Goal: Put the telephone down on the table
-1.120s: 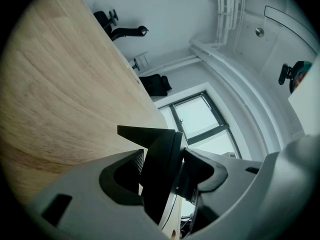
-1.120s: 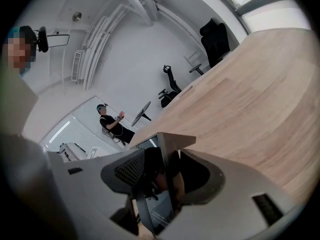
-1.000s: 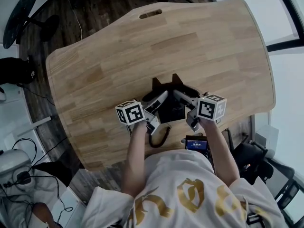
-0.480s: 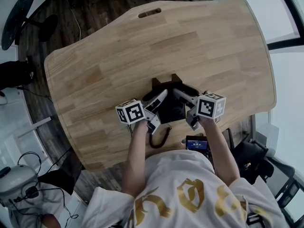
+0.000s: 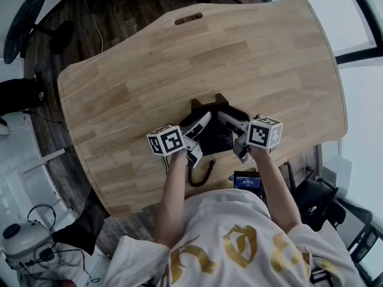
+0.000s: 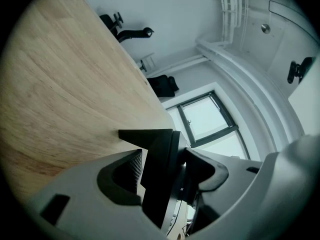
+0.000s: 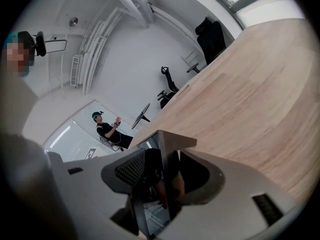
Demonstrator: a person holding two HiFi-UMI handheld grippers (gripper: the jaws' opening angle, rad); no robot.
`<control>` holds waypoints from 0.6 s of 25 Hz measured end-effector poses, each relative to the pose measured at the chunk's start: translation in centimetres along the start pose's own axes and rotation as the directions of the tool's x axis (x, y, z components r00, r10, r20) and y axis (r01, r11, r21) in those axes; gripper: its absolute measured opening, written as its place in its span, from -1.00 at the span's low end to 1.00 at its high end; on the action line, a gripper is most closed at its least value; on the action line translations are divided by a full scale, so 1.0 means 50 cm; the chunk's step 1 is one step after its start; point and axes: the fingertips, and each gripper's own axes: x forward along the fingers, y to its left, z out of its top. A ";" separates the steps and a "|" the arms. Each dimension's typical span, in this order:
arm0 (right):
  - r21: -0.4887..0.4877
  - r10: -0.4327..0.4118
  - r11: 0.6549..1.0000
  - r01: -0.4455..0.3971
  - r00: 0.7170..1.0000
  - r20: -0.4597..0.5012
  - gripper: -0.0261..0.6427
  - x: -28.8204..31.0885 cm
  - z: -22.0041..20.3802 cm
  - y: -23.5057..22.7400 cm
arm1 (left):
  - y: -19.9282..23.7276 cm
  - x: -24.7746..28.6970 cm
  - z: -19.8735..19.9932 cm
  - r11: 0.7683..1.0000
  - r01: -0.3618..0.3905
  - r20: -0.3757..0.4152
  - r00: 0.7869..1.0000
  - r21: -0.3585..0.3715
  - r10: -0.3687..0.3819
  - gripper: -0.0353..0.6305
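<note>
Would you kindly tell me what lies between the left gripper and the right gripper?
The black telephone, in the head view; left gripper and right gripper each clamp one side.

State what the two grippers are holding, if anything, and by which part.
Both hold the black telephone: the left gripper clamps its left side edge, the right gripper its right side edge.
</note>
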 end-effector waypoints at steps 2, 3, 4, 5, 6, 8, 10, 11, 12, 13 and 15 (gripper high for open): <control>0.008 -0.001 1.000 0.001 1.000 0.007 -0.29 -0.002 -0.002 -0.002 | 0.004 -0.001 -0.001 0.999 -0.033 0.004 0.999 0.013 0.033 -0.09; 0.011 -0.005 1.000 0.005 1.000 0.010 -0.29 -0.004 -0.003 -0.003 | 0.005 -0.002 -0.002 0.999 -0.049 0.005 0.999 0.022 0.049 -0.07; 0.010 -0.012 1.000 0.012 1.000 0.012 -0.29 -0.006 -0.004 -0.004 | 0.005 -0.004 -0.002 0.997 -0.068 0.006 0.998 0.037 0.068 -0.06; 0.005 -0.021 1.000 0.021 1.000 0.012 -0.29 -0.007 -0.004 -0.004 | 0.004 -0.005 -0.001 0.995 -0.088 0.007 0.996 0.057 0.087 -0.06; -0.005 -0.031 1.000 0.031 0.999 0.010 -0.29 -0.008 -0.004 -0.004 | 0.003 -0.007 0.001 0.991 -0.107 0.010 0.994 0.077 0.106 -0.05; -0.029 -0.054 0.998 0.054 0.999 0.006 -0.29 -0.012 -0.003 -0.006 | 0.002 -0.009 0.004 0.986 -0.133 0.014 0.991 0.102 0.132 -0.05; -0.043 -0.076 0.996 0.077 0.997 0.010 -0.29 -0.020 -0.002 -0.012 | 0.003 -0.011 0.005 0.983 -0.145 0.018 0.989 0.109 0.144 -0.05; -0.043 -0.086 0.995 0.086 0.996 0.017 -0.29 -0.025 -0.001 -0.016 | 0.003 -0.013 0.005 0.982 -0.151 0.023 0.988 0.112 0.150 -0.04; -0.040 -0.092 0.995 0.093 0.995 0.026 -0.29 -0.031 0.000 -0.019 | 0.003 -0.017 0.007 0.981 -0.158 0.028 0.987 0.116 0.156 -0.03; -0.034 -0.096 0.995 0.097 0.995 0.036 -0.29 -0.036 0.002 -0.020 | 0.003 -0.022 0.008 0.979 -0.163 0.034 0.986 0.121 0.160 -0.03; -0.029 -0.099 0.995 0.100 0.994 0.057 -0.29 -0.043 0.006 -0.019 | 0.002 -0.033 0.015 0.975 -0.175 0.046 0.984 0.139 0.170 -0.03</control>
